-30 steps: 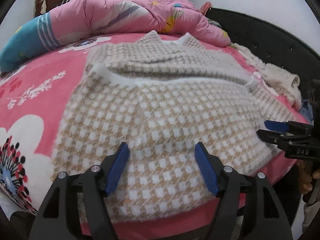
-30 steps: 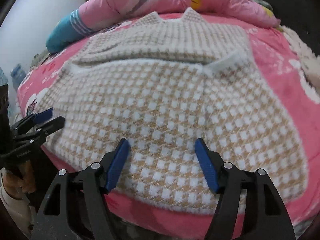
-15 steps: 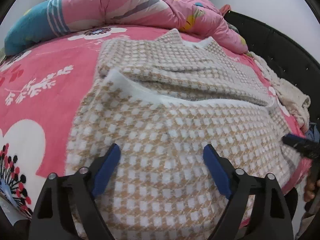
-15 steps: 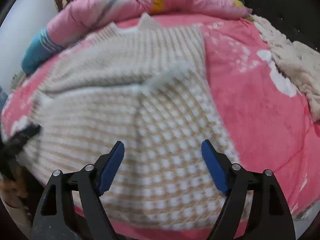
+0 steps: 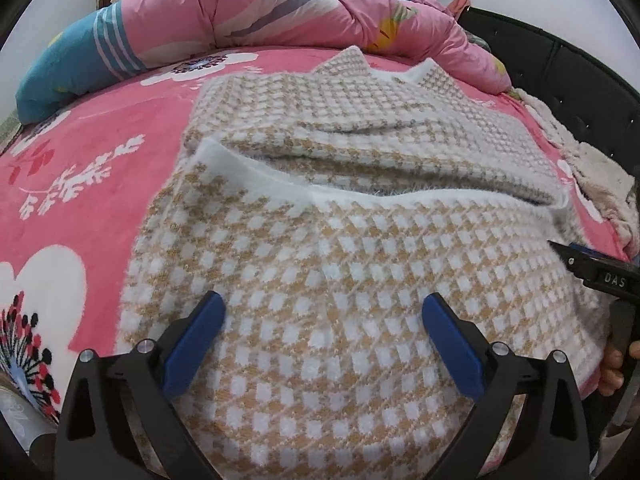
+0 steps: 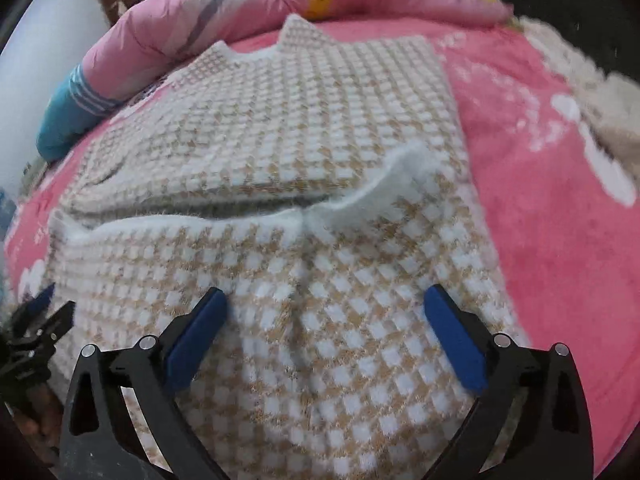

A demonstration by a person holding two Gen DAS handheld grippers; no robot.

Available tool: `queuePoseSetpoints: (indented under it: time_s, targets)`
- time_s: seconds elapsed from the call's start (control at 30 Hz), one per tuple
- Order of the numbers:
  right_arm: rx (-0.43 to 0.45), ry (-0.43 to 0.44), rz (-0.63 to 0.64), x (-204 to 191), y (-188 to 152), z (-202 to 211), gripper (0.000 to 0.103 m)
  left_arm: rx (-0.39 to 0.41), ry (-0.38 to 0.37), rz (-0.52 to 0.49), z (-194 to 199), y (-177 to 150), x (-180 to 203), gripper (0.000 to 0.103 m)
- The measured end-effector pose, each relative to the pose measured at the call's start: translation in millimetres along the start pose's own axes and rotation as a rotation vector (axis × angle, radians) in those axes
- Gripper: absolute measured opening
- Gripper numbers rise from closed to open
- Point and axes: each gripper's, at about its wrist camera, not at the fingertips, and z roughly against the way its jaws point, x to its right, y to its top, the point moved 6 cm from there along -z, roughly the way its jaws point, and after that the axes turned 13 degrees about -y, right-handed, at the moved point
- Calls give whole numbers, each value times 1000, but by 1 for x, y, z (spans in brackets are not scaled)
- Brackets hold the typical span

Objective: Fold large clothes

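A beige-and-white checked sweater [image 5: 360, 264] lies spread on a bed covered with a pink flowered blanket [image 5: 100, 168], its near half folded up over the far half so that a fluffy white hem [image 5: 280, 184] runs left to right across the middle of the garment. The collar points [image 5: 352, 58] stick up at the far end, just in front of a bunched pink quilt [image 5: 304, 8] with a blue striped end on the left. The left gripper [image 5: 322, 320] hangs over the near left part of the sweater, angled downward; its jaws are opening, the blue pads [image 5: 194, 344] stand wide apart, and although fabric shows between them nothing is pinched. The right gripper [image 6: 326, 316] hangs over the near right part of the sweater in the same posture, jaws likewise opening, blue pads spread wide above the cloth and gripping nothing. In the right wrist view the hem lifts into a small curled flap [image 6: 404, 178] near the right side, and a shallow crease runs from there toward the near edge between the pads. The right gripper's tip [image 5: 600, 272] shows at the right edge of the left wrist view, with fingers of the person's hand [image 5: 612, 364] below it; the left gripper appears at the near left of the right wrist view. A cream fuzzy garment [image 5: 596, 176] lies on the far right against a dark headboard [image 5: 560, 76].
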Motion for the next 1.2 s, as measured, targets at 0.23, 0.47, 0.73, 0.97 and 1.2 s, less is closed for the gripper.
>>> queuePoseSetpoints:
  time_s: [0.23,0.47,0.73,0.97,1.2]
  targets:
    - [1,-5,1,-1,-1,2,95,3,19,3,-1,-1,2,98]
    - [-10,-5,11,-7,-2,2,95,-14,25,24,-3,2,2,98]
    - [-23,6,14,-8,-3,2,95,-13,28,29,-3,2,2,98]
    - [-31,18,22,-5,-1,0,95,-12,28,27,-3,2,1,98]
    - [-51,21,38,-5,1,-4,95,-17,30,30,-4,3,0,98]
